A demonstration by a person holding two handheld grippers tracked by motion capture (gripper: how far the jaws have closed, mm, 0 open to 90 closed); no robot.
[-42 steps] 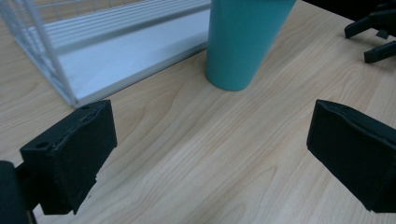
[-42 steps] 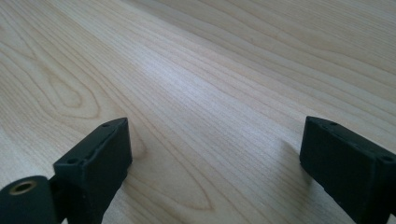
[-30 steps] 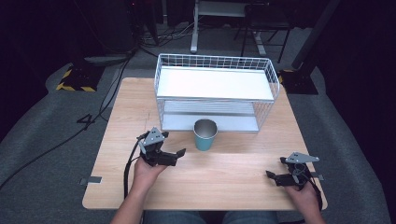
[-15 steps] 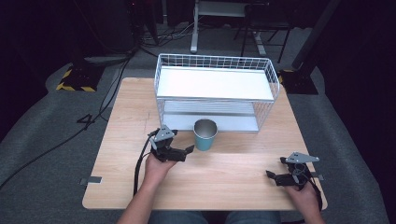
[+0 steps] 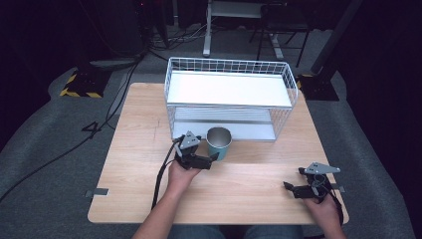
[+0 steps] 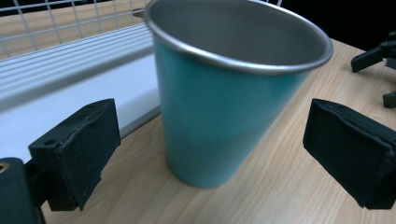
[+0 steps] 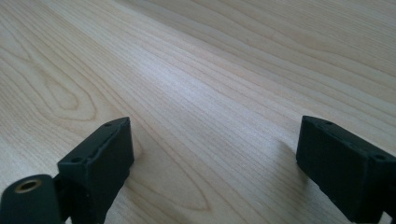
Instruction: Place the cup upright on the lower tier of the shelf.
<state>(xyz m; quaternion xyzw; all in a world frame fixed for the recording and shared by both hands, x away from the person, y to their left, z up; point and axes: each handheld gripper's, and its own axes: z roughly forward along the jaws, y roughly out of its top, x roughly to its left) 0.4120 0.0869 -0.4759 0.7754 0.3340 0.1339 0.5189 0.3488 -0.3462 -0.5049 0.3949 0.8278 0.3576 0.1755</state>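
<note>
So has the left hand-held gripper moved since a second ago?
Yes. The left hand-held gripper has moved right across the table toward the teal cup, which stands in front of the wire rack.

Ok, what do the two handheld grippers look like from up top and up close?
Both are black. The left gripper and right gripper each carry a grey three-cornered plate on top and trail a black cable. Up close, the left gripper's pads are blocky, matte black, with small holes; forearms are bare, no sleeves.
</note>
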